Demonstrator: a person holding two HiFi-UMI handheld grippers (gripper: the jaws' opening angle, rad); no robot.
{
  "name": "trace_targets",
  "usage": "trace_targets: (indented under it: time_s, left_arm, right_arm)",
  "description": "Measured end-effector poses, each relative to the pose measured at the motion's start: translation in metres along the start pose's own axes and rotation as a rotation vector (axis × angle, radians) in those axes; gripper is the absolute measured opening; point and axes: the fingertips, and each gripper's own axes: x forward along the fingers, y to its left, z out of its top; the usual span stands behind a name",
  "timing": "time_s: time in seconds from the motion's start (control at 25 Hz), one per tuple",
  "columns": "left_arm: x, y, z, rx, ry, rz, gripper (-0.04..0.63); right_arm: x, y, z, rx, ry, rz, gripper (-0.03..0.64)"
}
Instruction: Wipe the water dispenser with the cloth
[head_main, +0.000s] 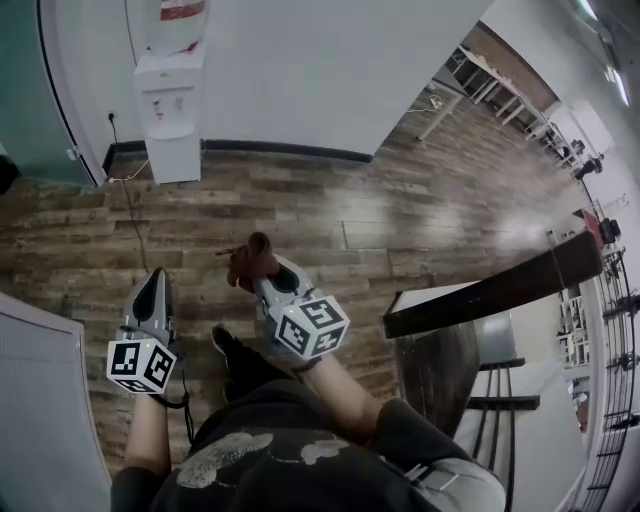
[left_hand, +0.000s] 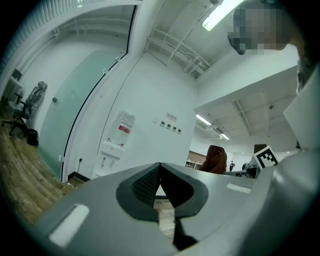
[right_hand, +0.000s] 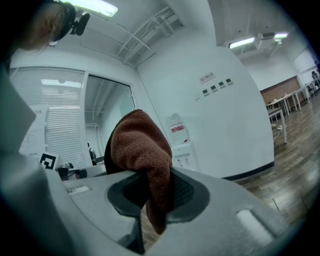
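The white water dispenser (head_main: 170, 110) stands against the far wall, with a bottle on top, and it shows small in the left gripper view (left_hand: 114, 150) and the right gripper view (right_hand: 180, 145). My right gripper (head_main: 264, 277) is shut on a brown cloth (head_main: 250, 260), which bunches above the jaws and hangs between them (right_hand: 142, 150). My left gripper (head_main: 154, 280) is held lower left, its jaws shut on nothing (left_hand: 160, 166). Both grippers are well short of the dispenser, over the wood floor. The cloth (left_hand: 216, 159) also shows from the left gripper.
A dark table (head_main: 440, 370) stands to my right with a black bar (head_main: 500, 290) across it. A teal glass partition (head_main: 30, 90) is left of the dispenser, and a cable (head_main: 130, 200) trails on the floor. A white slatted panel (head_main: 40, 410) is at lower left.
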Motion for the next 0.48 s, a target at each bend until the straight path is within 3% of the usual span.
trace_targets:
  time_s: [0.48]
  left_arm:
    - [0.011, -0.009, -0.007, -0.005, -0.006, 0.021, 0.018]
  right_arm:
    - [0.008, -0.017, 0.007, -0.016, 0.022, 0.034, 0.060]
